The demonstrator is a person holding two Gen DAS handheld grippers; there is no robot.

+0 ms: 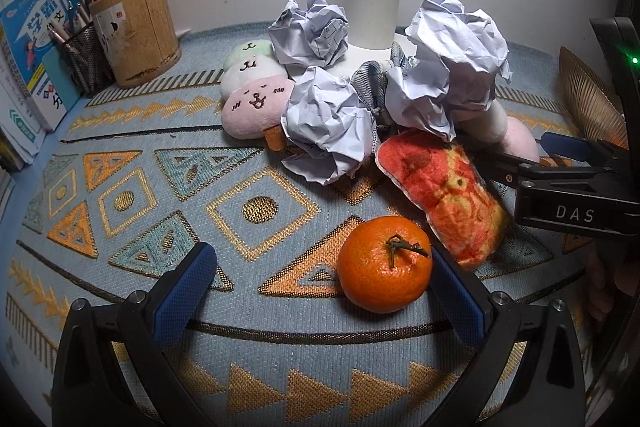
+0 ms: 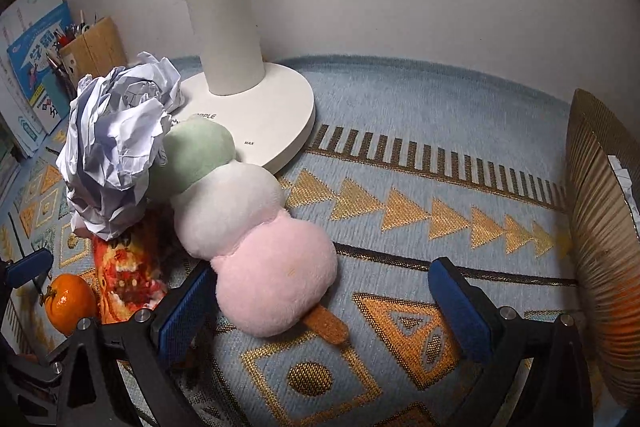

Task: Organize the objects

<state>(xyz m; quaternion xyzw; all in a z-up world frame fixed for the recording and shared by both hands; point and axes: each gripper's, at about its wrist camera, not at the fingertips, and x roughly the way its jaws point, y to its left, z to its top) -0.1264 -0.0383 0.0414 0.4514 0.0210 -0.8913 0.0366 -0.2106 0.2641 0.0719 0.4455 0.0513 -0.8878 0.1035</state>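
Observation:
My left gripper [image 1: 320, 289] is open low over the patterned mat, and an orange mandarin [image 1: 384, 263] sits between its fingers, against the right pad [image 1: 456, 291]. Beyond it lie a red-orange plush [image 1: 444, 199] and three crumpled paper balls [image 1: 328, 131]. A three-ball plush skewer with faces [image 1: 252, 95] lies at their left. My right gripper [image 2: 320, 307] is open around the pink end of a second green, white and pink plush skewer [image 2: 276, 279], whose brown stick [image 2: 328, 327] points toward me. That plush touches the left pad [image 2: 184, 311].
A white lamp base [image 2: 260, 115] stands behind the pile. A wooden pen pot [image 1: 136, 31], a mesh pen cup [image 1: 86, 63] and books [image 1: 36, 47] fill the back left. A ribbed golden container [image 2: 600, 227] stands at the right edge.

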